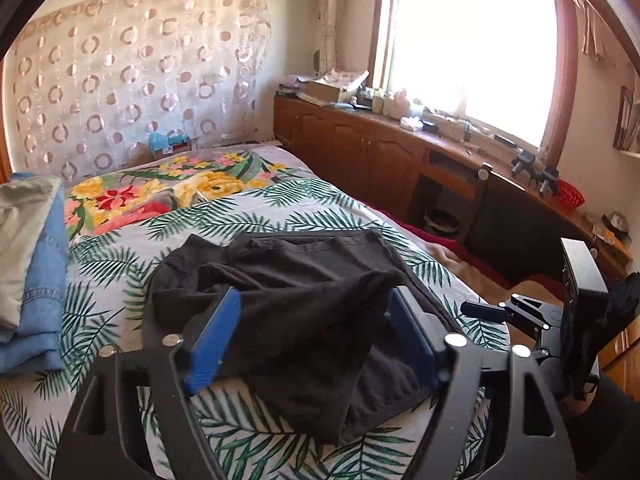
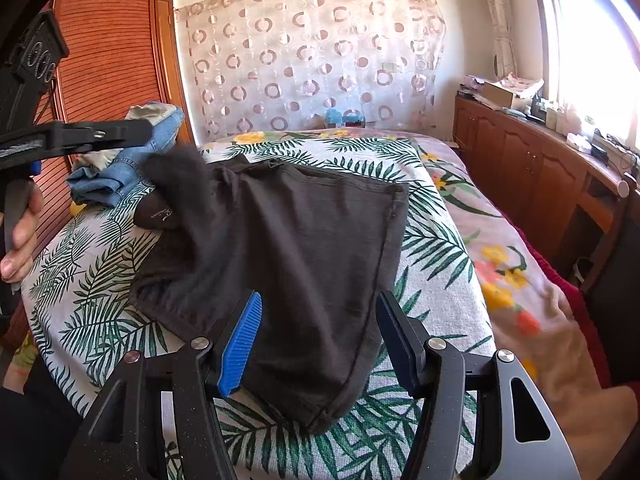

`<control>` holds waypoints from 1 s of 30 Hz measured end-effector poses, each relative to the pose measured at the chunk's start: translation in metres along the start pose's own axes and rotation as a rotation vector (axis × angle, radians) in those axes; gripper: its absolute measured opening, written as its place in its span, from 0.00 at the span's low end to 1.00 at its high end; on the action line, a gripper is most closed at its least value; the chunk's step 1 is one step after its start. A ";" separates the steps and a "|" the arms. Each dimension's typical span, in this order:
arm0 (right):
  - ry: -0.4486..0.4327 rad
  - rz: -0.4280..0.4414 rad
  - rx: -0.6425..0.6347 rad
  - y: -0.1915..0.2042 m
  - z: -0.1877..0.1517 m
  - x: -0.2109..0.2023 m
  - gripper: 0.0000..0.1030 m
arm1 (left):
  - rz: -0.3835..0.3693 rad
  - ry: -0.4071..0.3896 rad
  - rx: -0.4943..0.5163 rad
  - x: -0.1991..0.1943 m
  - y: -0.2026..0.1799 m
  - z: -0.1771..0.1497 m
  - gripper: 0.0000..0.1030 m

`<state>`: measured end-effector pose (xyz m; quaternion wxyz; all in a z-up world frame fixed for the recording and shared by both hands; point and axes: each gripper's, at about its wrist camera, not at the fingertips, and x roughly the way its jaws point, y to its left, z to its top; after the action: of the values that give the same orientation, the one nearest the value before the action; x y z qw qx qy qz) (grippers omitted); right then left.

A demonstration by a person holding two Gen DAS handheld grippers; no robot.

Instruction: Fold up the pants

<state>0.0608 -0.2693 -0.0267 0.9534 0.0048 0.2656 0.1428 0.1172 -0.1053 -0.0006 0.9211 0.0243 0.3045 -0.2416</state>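
Black pants (image 1: 304, 292) lie partly folded and bunched on the bed with the palm-leaf cover (image 1: 100, 280). My left gripper (image 1: 314, 300) is open, its blue pads on either side of the near part of the cloth, just above it. My right gripper (image 2: 318, 304) is open too, over the near corner of the pants (image 2: 304, 248). In the right wrist view the left gripper (image 2: 132, 134) shows at the far left, above a raised fold of the pants. In the left wrist view the right gripper (image 1: 480, 312) shows at the right edge.
Folded jeans and a grey garment (image 1: 32, 260) are stacked at the bed's left side. A floral blanket (image 1: 168, 188) lies further back. A wooden cabinet run (image 1: 380, 148) with clutter stands under the window on the right. A wooden wardrobe (image 2: 108, 60) stands left.
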 end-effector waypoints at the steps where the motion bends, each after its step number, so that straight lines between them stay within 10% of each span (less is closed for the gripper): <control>1: -0.001 -0.001 -0.003 0.001 0.001 0.001 0.60 | 0.011 -0.003 -0.005 -0.003 0.003 -0.004 0.76; 10: -0.018 0.010 -0.040 0.005 0.019 0.008 0.59 | 0.049 0.059 -0.056 0.008 0.024 -0.037 0.76; 17: -0.002 0.032 -0.065 0.004 0.040 0.029 0.40 | 0.024 0.106 -0.046 0.022 0.015 -0.057 0.76; 30: 0.164 0.080 -0.079 -0.007 0.066 0.094 0.37 | 0.000 0.181 -0.014 0.041 0.001 -0.081 0.76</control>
<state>0.1733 -0.2460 -0.0183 0.9215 -0.0341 0.3364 0.1910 0.1016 -0.1062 -0.0903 0.8899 0.0396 0.3882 -0.2362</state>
